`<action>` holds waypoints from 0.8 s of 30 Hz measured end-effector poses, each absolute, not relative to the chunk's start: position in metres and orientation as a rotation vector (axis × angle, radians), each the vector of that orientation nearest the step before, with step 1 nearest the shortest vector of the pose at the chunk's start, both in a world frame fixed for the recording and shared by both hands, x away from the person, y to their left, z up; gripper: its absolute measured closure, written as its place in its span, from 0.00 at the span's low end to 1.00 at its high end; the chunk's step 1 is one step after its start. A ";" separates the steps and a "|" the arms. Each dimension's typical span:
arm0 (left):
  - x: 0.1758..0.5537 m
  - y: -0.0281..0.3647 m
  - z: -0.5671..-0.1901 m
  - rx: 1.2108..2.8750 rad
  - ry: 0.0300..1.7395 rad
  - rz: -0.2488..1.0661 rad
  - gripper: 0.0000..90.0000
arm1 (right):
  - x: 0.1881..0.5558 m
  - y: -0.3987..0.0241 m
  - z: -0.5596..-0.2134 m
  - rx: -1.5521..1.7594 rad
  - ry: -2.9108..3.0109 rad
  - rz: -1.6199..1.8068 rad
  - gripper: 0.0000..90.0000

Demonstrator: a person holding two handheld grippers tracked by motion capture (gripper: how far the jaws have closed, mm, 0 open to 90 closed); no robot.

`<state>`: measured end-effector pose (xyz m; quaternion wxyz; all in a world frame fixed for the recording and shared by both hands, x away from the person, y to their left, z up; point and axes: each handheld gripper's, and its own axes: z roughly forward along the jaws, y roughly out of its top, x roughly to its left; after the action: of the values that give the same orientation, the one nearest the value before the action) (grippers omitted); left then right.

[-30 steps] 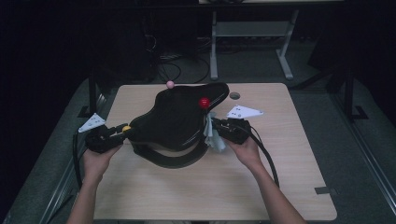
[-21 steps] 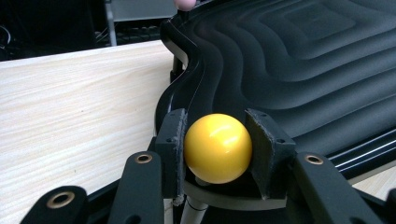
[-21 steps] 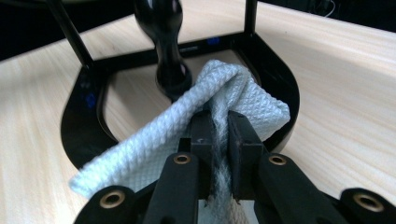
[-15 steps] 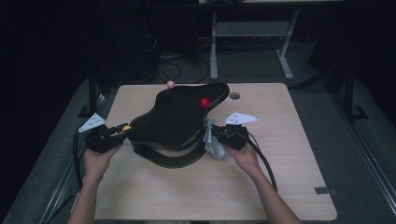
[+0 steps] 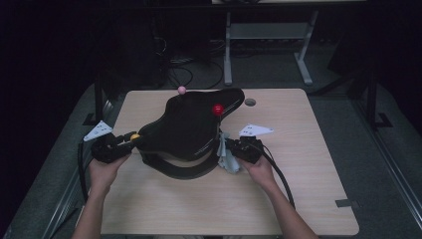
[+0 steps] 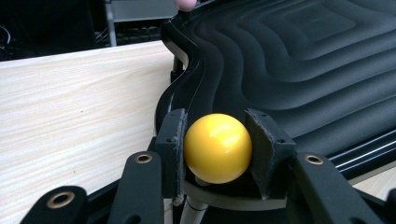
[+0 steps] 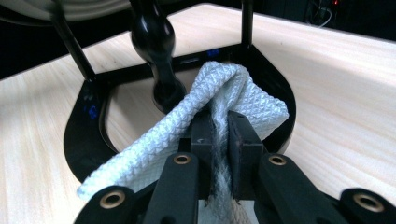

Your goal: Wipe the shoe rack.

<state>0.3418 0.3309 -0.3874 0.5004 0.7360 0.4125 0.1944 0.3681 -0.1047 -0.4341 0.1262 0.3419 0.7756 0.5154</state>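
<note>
The right gripper (image 5: 233, 150) is pinched shut on a pale blue cloth (image 7: 201, 116); set against the earlier high views it has sunk a little, from beside the edge of the black seat (image 5: 191, 124) down toward the black base (image 5: 181, 169) beneath it, and the cloth has come down with it; I judge that the wiping has moved off the seat's right flank and onto the lower frame, so the base ring and the posts are the part now in hand. The left gripper (image 5: 117, 144) has kept its place at the seat's left tip; its pads press on either side of a yellow ball (image 6: 218, 147), which I take as the steadying hold while the other hand works.

The cloth has a raised diamond weave; it is folded over the right gripper's tip into a soft hump, with one loose end trailing low toward the tabletop (image 5: 298, 194); in the right gripper view it lies against the inner edge of the base, just beside a glossy black post (image 7: 156, 56). The seat above is matt black with stepped, wavy ridges, wide at the near end and narrow at the far end; a red ball (image 5: 217, 109) stands at its right side and a pink ball (image 5: 182, 90) at its far left edge. The base is a dark glossy loop resting flat on the tabletop under the seat's near half.
</note>
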 end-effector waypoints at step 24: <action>0.342 0.331 -0.387 1.781 0.998 0.470 0.67 | 0.339 -0.092 -0.436 0.872 2.331 1.489 0.91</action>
<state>0.3419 0.3307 -0.3872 0.4996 0.7364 0.4127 0.1943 0.3392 -0.0923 -0.4362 0.1206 0.2984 0.7978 0.5098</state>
